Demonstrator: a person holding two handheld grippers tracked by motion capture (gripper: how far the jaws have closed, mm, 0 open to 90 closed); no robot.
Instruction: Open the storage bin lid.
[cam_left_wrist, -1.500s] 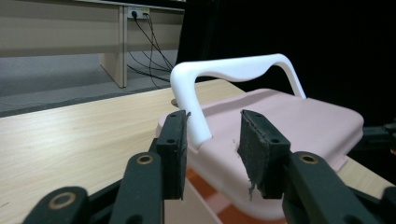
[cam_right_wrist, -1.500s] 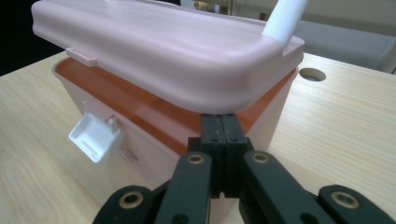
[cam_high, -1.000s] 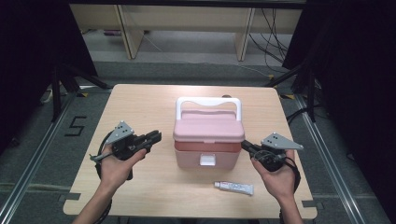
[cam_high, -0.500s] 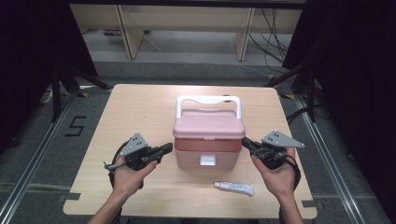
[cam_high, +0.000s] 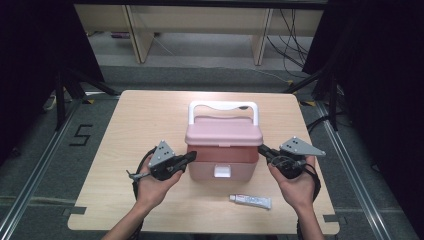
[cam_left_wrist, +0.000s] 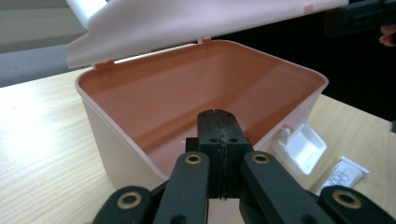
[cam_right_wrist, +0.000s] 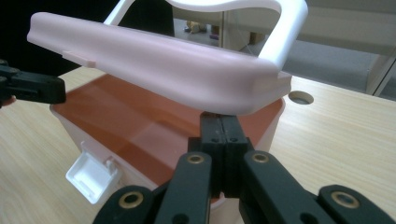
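A pink lidded box (cam_high: 222, 167) with a white handle (cam_high: 222, 106) stands mid-table, its lid (cam_high: 223, 132) tilted up off the rim. My left gripper (cam_high: 192, 156) is shut and empty, its tips at the box's left wall. In the left gripper view those tips (cam_left_wrist: 218, 114) sit at the rim, over the empty orange-pink inside (cam_left_wrist: 187, 93). My right gripper (cam_high: 261, 149) is shut too. In the right gripper view its tips (cam_right_wrist: 220, 119) lie just under the raised lid's edge (cam_right_wrist: 149, 60). The white latch (cam_high: 222, 171) hangs open at the front.
A small white tube (cam_high: 250, 201) lies on the wooden table (cam_high: 145, 120) in front of the box, towards the right. A round hole (cam_right_wrist: 300, 97) is cut in the tabletop beyond the box. Dark floor and rails surround the table.
My left gripper has moved right and a little down, from the table's left part to the box's left side. The right gripper and the tube have kept still.
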